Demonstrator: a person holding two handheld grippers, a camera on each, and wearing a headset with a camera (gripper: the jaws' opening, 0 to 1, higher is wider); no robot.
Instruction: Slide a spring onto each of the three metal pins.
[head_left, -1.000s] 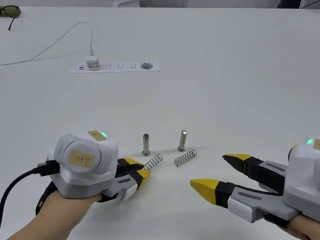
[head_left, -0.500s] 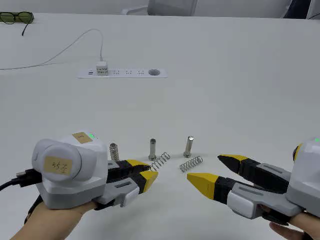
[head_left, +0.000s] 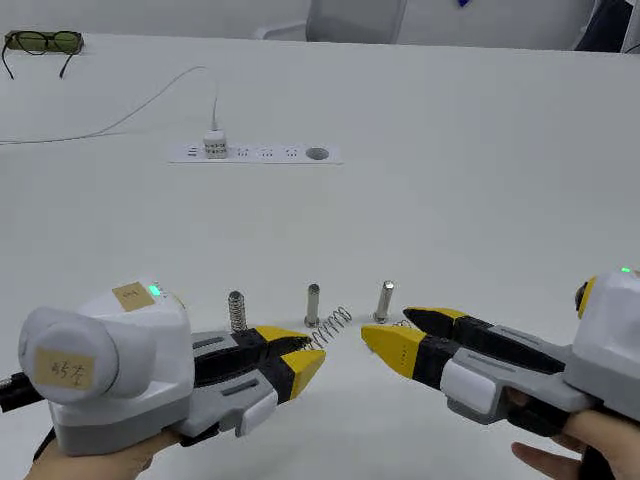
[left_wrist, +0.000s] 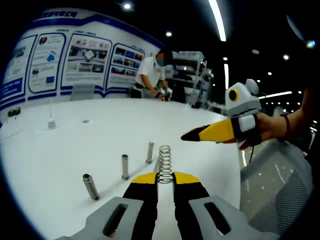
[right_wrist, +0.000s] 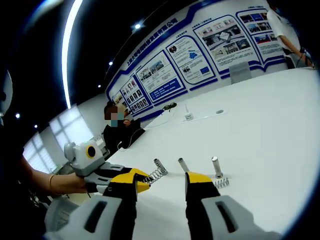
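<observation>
The left gripper (head_left: 312, 351) is clamped on a coiled steel spring (left_wrist: 165, 165), held just to the near right of the bare middle metal pin (head_left: 313, 304). The left pin (head_left: 237, 312) already wears a spring. The right gripper (head_left: 387, 327) hovers with its jaws apart beside the right pin (head_left: 386, 299), where a loose spring (right_wrist: 221, 183) lies on the white table (head_left: 470, 200).

I see the three pins (head_left: 314, 304) standing in a row on the table (head_left: 480, 180), with the power strip (head_left: 255, 153) behind them and glasses (head_left: 40, 42) far left.
</observation>
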